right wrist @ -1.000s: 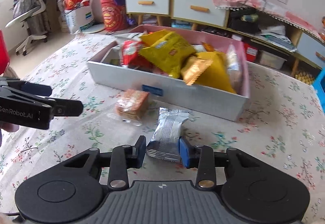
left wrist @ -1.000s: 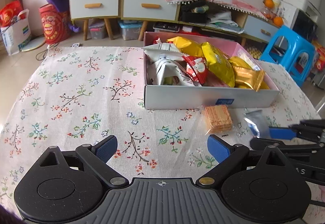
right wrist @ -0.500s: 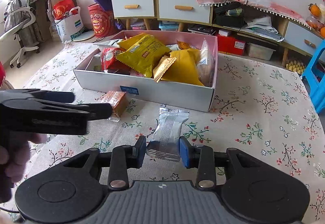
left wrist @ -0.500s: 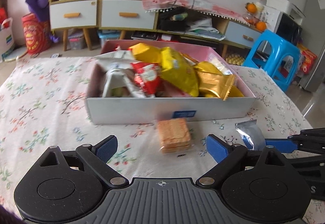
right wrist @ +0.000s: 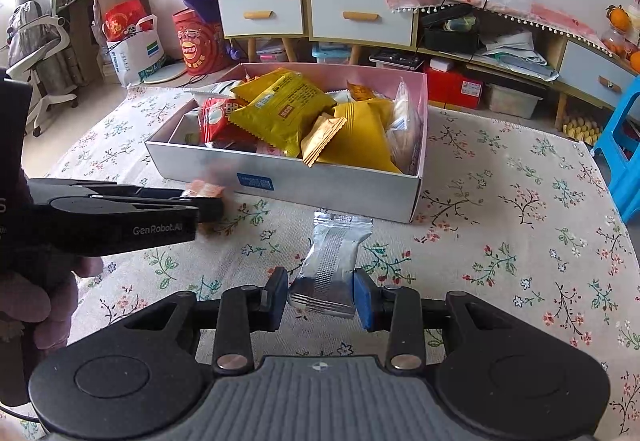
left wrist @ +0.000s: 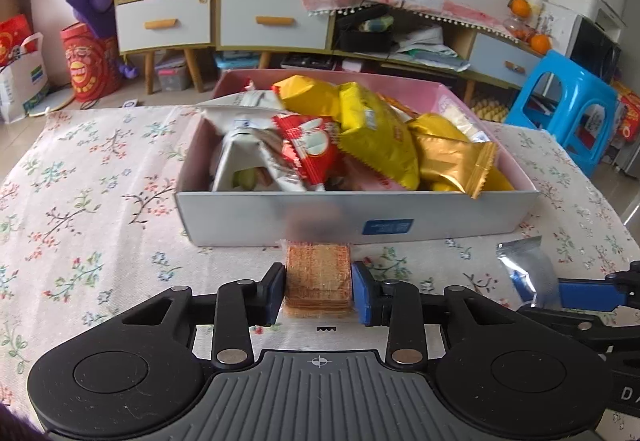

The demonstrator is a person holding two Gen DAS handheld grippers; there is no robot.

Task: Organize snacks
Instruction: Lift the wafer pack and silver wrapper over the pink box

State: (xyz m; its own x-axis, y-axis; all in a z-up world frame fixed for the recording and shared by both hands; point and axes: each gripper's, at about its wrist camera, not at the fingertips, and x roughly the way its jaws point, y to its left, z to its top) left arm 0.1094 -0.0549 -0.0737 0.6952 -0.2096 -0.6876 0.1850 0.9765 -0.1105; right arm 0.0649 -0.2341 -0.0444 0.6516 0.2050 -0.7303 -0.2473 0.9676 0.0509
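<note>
**Left wrist view: both tongs clamped on snacks by the box**

Left gripper [left wrist: 319,291] pinches a square stack of ridged orange crackers [left wrist: 318,277] in clear wrap, lying on the floral cloth [left wrist: 92,201] against the box [left wrist: 240,217]. That grey cardboard box, pink inside, holds crinkly yellow, red and gold packets. Right gripper [right wrist: 320,299] squeezes a shiny silver foil packet [right wrist: 332,257] lying just before the box.

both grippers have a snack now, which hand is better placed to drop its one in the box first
Probably left. The left gripper grips the cracker pack right against the box front wall; the right gripper holds the silver packet farther back.
</note>
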